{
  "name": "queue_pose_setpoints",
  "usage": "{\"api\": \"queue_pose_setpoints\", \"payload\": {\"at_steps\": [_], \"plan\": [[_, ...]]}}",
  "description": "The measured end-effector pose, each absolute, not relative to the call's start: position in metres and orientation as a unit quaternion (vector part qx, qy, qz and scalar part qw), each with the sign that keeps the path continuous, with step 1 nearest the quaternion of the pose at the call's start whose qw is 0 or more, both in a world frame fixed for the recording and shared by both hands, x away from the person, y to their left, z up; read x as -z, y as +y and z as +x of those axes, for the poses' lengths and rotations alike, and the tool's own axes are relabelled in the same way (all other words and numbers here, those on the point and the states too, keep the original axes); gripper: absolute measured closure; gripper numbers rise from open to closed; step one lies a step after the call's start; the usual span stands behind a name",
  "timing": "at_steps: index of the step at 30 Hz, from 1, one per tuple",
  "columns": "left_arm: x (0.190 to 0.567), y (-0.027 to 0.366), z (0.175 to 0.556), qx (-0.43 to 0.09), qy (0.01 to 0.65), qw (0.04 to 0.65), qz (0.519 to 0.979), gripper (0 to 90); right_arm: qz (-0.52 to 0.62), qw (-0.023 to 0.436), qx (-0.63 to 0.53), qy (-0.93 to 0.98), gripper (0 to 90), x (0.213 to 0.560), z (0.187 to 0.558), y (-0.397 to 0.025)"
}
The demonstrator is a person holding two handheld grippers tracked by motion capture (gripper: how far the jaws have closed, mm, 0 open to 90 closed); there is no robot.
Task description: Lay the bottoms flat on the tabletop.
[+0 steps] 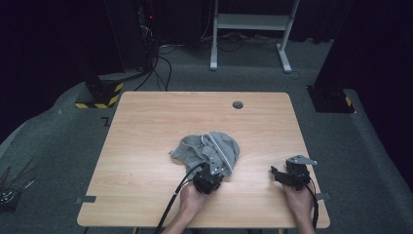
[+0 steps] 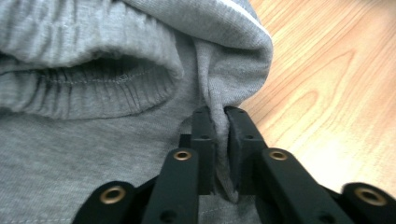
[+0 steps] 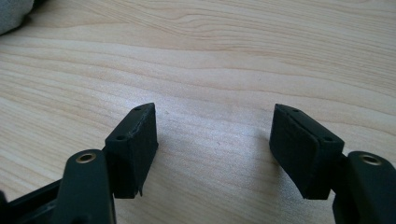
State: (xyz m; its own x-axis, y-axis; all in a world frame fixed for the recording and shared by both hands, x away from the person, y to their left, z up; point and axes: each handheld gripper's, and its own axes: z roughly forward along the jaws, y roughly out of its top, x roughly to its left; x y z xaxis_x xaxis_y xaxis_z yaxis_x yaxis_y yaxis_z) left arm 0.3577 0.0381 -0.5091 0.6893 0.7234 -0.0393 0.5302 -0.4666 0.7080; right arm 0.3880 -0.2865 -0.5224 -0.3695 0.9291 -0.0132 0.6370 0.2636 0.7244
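Jaws clamped on a fold of the grey garment (image 2: 140,70), left gripper (image 2: 219,140) has its grip; right gripper (image 3: 212,140) gapes wide, likely reaching in next.

We see a grommet (image 1: 237,105) at the table's (image 1: 146,146) twelve o'clock and a white frame (image 1: 251,22) on the floor beyond.

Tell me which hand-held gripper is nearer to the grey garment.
Left. The left hand-held gripper has its jaws shut on a fold of the grey garment. The right hand-held gripper is open over bare table, apart from the garment, to its right.
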Motion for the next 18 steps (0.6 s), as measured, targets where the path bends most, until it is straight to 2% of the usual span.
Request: {"api": "queue_pose_setpoints", "payload": {"at_steps": [5, 11, 16, 17, 18], "plan": [[0.476, 0.062, 0.357, -0.133, 0.376, 0.422, 0.814, 84.5, 0.513, 0.226, -0.323, 0.763, 32.4, 0.522, 0.388, -0.286], [0.455, 0.090, 0.363, -0.142, 0.394, 0.446, 0.791, 84.8, 0.513, 0.227, -0.323, 0.762, 32.5, 0.523, 0.388, -0.286], [0.452, 0.100, 0.365, -0.142, 0.401, 0.456, 0.782, 84.8, 0.517, 0.229, -0.322, 0.759, 34.2, 0.522, 0.388, -0.286], [0.451, 0.101, 0.365, -0.140, 0.401, 0.458, 0.781, 84.8, 0.519, 0.231, -0.324, 0.757, 41.1, 0.522, 0.387, -0.285], [0.450, 0.101, 0.365, -0.139, 0.401, 0.460, 0.780, 84.8, 0.519, 0.231, -0.324, 0.757, 41.1, 0.522, 0.387, -0.285]]}}
